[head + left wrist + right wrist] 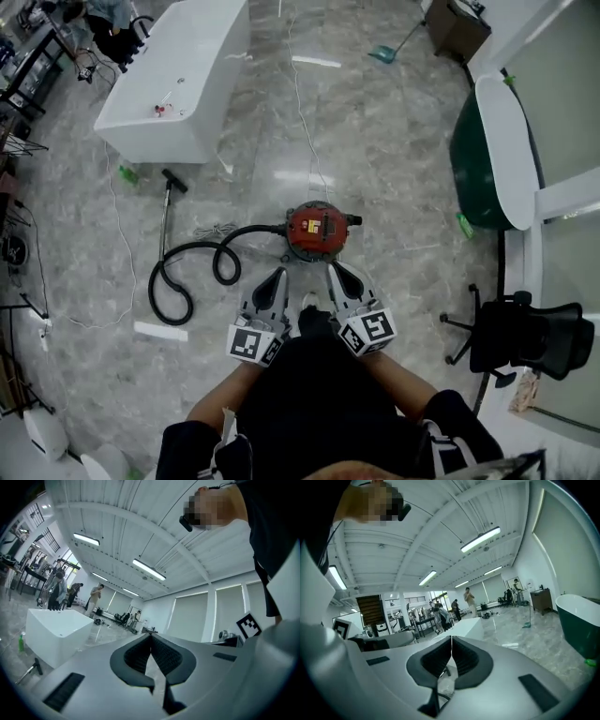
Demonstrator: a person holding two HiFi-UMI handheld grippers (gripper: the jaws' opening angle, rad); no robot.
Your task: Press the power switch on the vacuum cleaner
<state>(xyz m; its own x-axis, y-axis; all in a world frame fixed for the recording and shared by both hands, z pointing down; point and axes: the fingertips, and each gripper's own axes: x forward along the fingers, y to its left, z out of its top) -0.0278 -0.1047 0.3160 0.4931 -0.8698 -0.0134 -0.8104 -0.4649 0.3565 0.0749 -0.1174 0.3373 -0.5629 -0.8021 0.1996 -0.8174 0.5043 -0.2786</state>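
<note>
Red vacuum (317, 231) sits on the floor at 12 o'clock from the person, hose (192, 267) curling toward 9. Left gripper (275, 281) and right gripper (337, 274) hang near it, both pressed together, empty.

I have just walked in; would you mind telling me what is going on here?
A person stands over a red vacuum cleaner on the floor, holding the left gripper and the right gripper side by side above its near edge. Both grippers' jaws are shut with nothing between them. Neither appears to touch the vacuum, so the press has not begun.
</note>
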